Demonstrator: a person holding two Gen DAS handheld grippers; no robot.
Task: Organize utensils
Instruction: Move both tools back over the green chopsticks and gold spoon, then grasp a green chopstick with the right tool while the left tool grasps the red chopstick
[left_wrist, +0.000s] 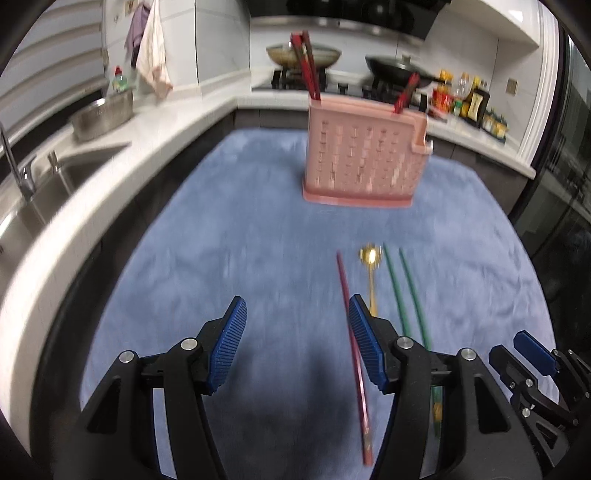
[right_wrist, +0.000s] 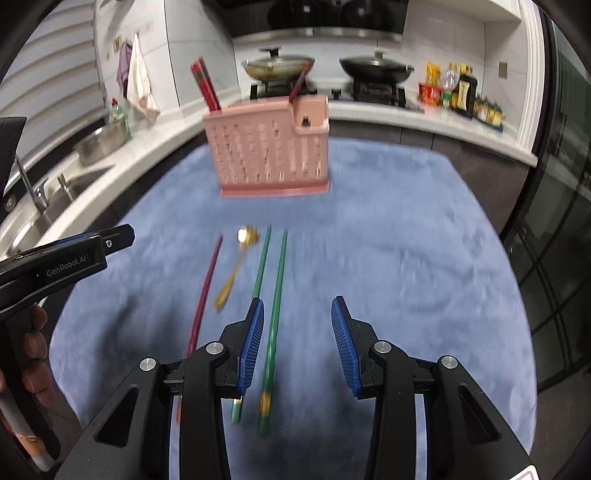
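From the left wrist view, the left claw (left_wrist: 297, 310) hangs over a blue cloth (left_wrist: 229, 236) that covers the worktop, its blue ribbed pads spread apart with nothing between them. A red chopstick (left_wrist: 349, 310) lies on the cloth and runs just inside the right-hand pad; whether the pad touches it cannot be told through the blur. Beside it, further right, lie a gold spoon (left_wrist: 371, 273) and two green chopsticks (left_wrist: 404, 291), all roughly parallel. At the far end of the cloth stands a pink slotted utensil holder (left_wrist: 362, 158), upright, with dark red chopsticks (left_wrist: 306, 64) sticking out of its left end and another red pair at its right end. The right claw (left_wrist: 524, 354) shows at the lower right edge. A steel sink (left_wrist: 55, 184) sits off to the left, and pans rest on a stove behind the holder.

From the right wrist view, the right claw (right_wrist: 297, 325) is open above the near end of the cloth (right_wrist: 388, 258). One green chopstick (right_wrist: 275, 306) lies on the cloth under the gap, close to the left-hand pad, and the pads do not press on it. The other green chopstick (right_wrist: 261, 262) lies just left of it, then the gold spoon (right_wrist: 236, 262) and the red chopstick (right_wrist: 207, 284). The pink utensil holder (right_wrist: 269, 155) stands beyond them. The left claw (right_wrist: 110, 240) enters from the left edge, a hand (right_wrist: 35, 347) gripping its handle.
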